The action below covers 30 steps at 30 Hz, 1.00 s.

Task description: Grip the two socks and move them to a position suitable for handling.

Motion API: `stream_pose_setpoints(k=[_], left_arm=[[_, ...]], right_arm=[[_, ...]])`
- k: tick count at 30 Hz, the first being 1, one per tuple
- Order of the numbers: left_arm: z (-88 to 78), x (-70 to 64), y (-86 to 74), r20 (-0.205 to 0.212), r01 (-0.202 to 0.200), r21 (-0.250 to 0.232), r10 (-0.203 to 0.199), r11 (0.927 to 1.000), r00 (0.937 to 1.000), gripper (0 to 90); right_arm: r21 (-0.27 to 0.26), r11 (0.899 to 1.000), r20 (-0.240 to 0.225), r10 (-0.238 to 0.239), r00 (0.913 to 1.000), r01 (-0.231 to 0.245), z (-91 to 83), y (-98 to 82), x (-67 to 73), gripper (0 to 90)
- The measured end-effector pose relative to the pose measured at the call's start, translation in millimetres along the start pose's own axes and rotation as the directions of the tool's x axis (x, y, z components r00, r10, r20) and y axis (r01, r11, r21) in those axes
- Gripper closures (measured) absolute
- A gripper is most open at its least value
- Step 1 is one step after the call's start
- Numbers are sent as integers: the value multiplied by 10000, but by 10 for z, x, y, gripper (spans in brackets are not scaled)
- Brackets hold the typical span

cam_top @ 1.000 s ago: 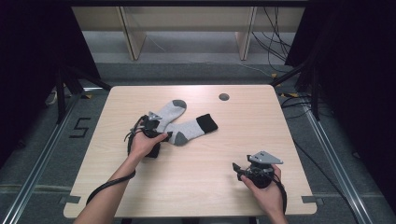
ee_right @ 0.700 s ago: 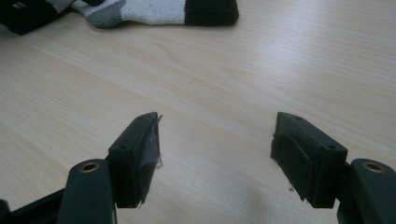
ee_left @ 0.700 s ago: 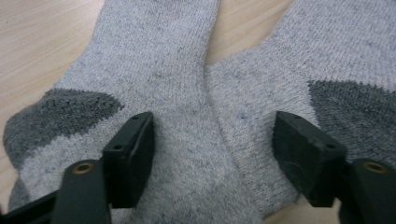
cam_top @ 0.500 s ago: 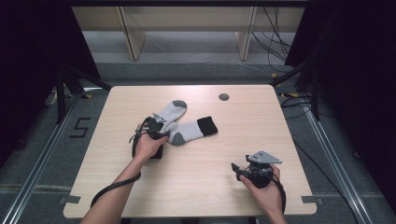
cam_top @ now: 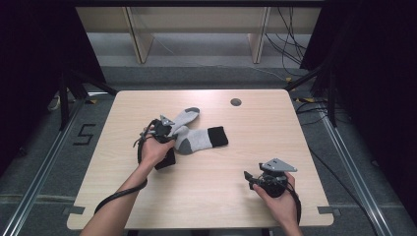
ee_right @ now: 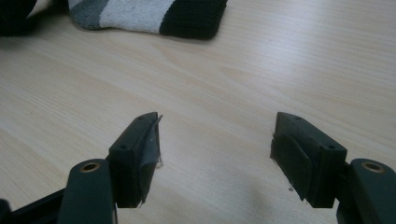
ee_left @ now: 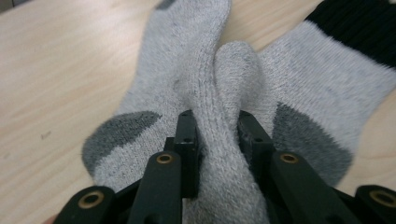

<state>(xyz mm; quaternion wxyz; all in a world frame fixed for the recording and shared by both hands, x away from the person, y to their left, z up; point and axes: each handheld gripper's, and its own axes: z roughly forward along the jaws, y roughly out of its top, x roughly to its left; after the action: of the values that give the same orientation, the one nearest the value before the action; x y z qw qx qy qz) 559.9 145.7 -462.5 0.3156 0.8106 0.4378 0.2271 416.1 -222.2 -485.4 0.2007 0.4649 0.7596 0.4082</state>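
The left gripper (ee_left: 215,135) is pinching a ridge of the near sock (ee_left: 196,93) — its jaws have just been closing on the knit. The sock's long axis is running toward twelve o'clock from the pads, the second sock (cam_top: 204,139) crossing toward three o'clock. The right gripper (ee_right: 215,140) is holding wide — empty, well apart at five o'clock on the table (cam_top: 295,132).
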Motion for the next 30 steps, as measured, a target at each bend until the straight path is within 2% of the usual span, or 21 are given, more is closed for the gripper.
stream_pose_setpoints(k=[1,3,5,10,11,12,15,18,19,20,24,25,30], left_arm=[[-43,-13,30,59,-77,-57,77,10000,10000,727],[-154,-47,105,192,-249,-160,252,9996,9995,729],[-224,-70,150,263,-341,-255,348,9991,9990,730],[-481,-158,314,457,-676,-548,701,9962,9965,731],[-533,-176,347,414,-781,-598,806,9952,9959,731],[-582,-190,378,409,-866,-635,893,9942,9952,731],[-717,-232,450,395,-967,-754,998,9925,9942,731],[-833,-276,493,440,-1022,-951,1067,9902,9933,731],[-881,-280,517,422,-1316,-1074,1368,9855,9897,730],[-910,-299,524,410,-1271,-1164,1326,9850,9903,730],[-1075,-390,543,468,-1508,-1261,1578,9805,9864,730],[-1107,-420,535,636,-1317,-1193,1399,9841,9881,730],[-1300,-525,511,793,-1308,-1685,1457,9770,9861,730]], right_arm=[[21,9999,56,104,9999,-104,-3,-2,9,331],[-52,9995,57,-304,9995,304,4,3,-14,331],[-19,9999,-65,-144,9999,144,7,2,1,331],[-50,9999,-18,-155,9999,154,2,2,-6,331],[-75,9995,84,-290,9995,291,-2,3,-16,331],[-38,9999,-18,-126,9999,126,0,3,-6,331],[-96,9994,141,-320,9994,321,-9,5,-15,331],[-111,9997,7,-213,9998,213,-3,3,-7,331],[-30,10000,-106,-76,9999,76,-3,3,1,331],[-37,10000,-95,-74,9999,73,-4,4,0,331],[-48,9999,-35,-158,9999,158,-10,8,-2,331],[-113,9998,-62,-138,9999,137,-7,9,0,331],[-203,9995,61,-223,9997,225,-27,13,-4,331]])
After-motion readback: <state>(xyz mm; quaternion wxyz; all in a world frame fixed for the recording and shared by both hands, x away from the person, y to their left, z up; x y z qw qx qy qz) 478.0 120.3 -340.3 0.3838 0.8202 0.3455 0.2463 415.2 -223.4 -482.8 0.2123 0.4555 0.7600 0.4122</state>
